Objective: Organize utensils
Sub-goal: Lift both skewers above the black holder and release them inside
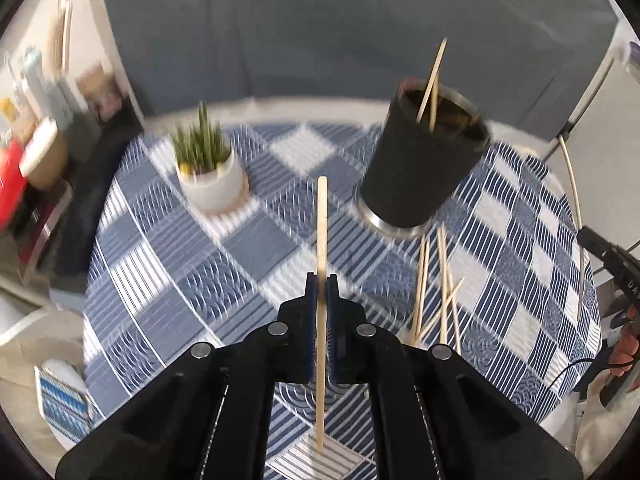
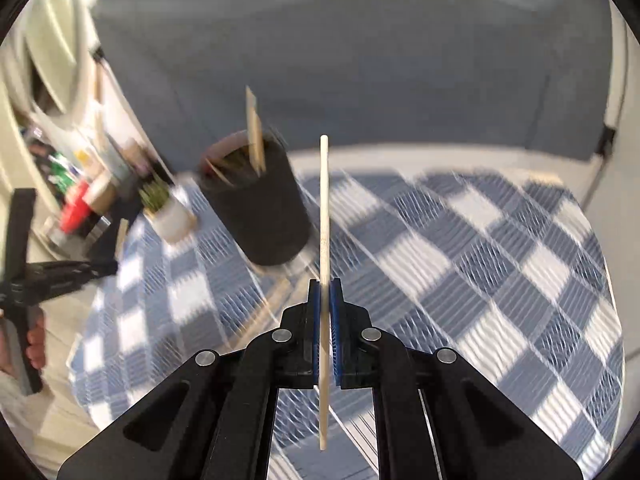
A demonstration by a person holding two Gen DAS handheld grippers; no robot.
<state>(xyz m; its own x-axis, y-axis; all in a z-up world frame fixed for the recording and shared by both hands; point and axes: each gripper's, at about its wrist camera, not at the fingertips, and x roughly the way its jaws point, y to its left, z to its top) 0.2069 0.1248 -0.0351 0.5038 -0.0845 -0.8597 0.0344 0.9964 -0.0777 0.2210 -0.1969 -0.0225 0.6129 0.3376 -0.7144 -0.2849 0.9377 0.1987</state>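
My left gripper (image 1: 321, 280) is shut on a wooden chopstick (image 1: 321, 232) that stands upright between its pads above the table. My right gripper (image 2: 325, 284) is shut on another wooden chopstick (image 2: 324, 208), also upright. A black utensil cup (image 1: 424, 160) with a metal base stands on the checked tablecloth, with two chopsticks (image 1: 432, 80) in it; it also shows in the right wrist view (image 2: 256, 208), ahead and left of the right gripper. Several loose chopsticks (image 1: 440, 288) lie on the cloth just in front of the cup. Both views are motion-blurred.
A small potted plant (image 1: 208, 168) in a white pot stands left of the cup. The round table has a blue and white checked cloth (image 1: 192, 264). A shelf with bottles and cans (image 1: 24, 148) is at the far left. A grey wall is behind.
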